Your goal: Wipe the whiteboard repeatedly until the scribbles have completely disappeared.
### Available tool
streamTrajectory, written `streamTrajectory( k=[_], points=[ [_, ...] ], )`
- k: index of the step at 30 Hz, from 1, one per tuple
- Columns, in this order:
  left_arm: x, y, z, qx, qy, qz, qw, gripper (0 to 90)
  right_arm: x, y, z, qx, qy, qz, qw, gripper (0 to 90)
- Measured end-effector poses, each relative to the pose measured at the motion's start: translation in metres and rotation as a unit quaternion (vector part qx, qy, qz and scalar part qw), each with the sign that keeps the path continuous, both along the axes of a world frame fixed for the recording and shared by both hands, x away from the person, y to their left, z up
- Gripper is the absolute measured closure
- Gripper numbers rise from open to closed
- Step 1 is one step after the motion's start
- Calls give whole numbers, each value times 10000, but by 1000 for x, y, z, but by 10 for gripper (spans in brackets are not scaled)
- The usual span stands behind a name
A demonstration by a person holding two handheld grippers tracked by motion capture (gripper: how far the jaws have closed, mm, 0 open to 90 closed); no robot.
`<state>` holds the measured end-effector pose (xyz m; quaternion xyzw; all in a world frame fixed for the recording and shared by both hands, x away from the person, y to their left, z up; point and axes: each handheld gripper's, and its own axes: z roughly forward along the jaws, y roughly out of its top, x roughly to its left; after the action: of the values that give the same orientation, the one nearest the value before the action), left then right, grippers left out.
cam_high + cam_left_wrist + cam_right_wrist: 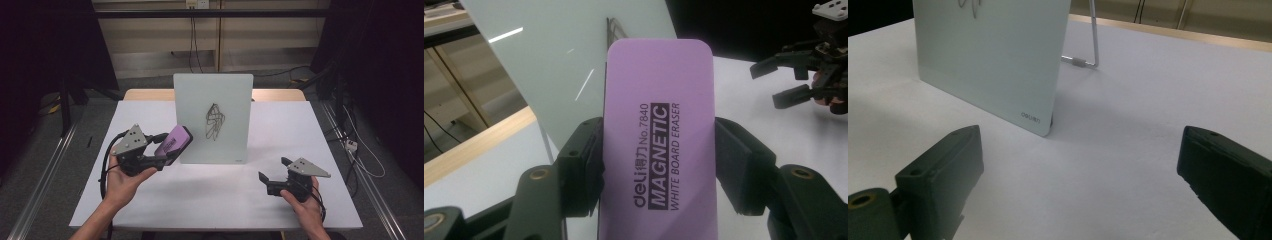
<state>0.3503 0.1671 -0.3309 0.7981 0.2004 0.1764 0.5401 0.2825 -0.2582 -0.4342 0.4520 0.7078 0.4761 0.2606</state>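
Note:
A small glass whiteboard [214, 117] stands upright on a wire stand in the middle of the white table [210, 200], with a black scribble [215, 122] on its face. My left gripper [167, 150] is shut on a purple magnetic eraser [173, 142], held in the air just left of the board. The eraser [659, 145] sits lengthwise between both jaws, label up, with the board [569, 55] behind it. My right gripper [274, 172] stands open near the table's right front, nothing between its jaws. The board's lower corner [993, 65] lies ahead of that gripper [1078, 165].
The right gripper [794, 75] appears far off at the upper right of the left gripper view. A wooden strip [280, 95] edges the table's far side. Cables [350, 145] lie on the floor to the right, and metal rails [45, 175] flank the table.

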Motion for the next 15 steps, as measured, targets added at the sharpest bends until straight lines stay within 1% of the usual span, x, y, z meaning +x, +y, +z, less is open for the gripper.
streamTrajectory(
  k=[1,3,4,5,10,12,13,14,15],
  points=[
    [0,-2,2,50,-29,18,10000,410,-1,1,0,-16,-13,28,10000,48],
    [0,-7,4,42,-34,2,10000,410,-2,2,1,-19,-37,61,10000,48],
    [1,-10,6,102,-73,8,9999,410,-2,2,1,-6,-35,86,10000,48],
    [3,-14,8,97,-54,-3,9999,410,-2,2,1,-5,-40,100,9999,48],
    [10,-23,15,124,-7,51,9999,410,-3,1,1,46,-30,99,9999,46],
    [14,-30,22,180,-44,60,9998,410,-2,1,1,90,-12,126,9999,46],
    [14,-30,22,180,-44,60,9998,410,-2,0,1,86,-14,127,9999,46],
    [17,-36,25,206,-69,44,9998,410,-1,0,1,84,-15,134,9999,46],
    [17,-36,25,206,-69,44,9998,410,-1,0,1,84,-15,134,9999,46]
  ],
)
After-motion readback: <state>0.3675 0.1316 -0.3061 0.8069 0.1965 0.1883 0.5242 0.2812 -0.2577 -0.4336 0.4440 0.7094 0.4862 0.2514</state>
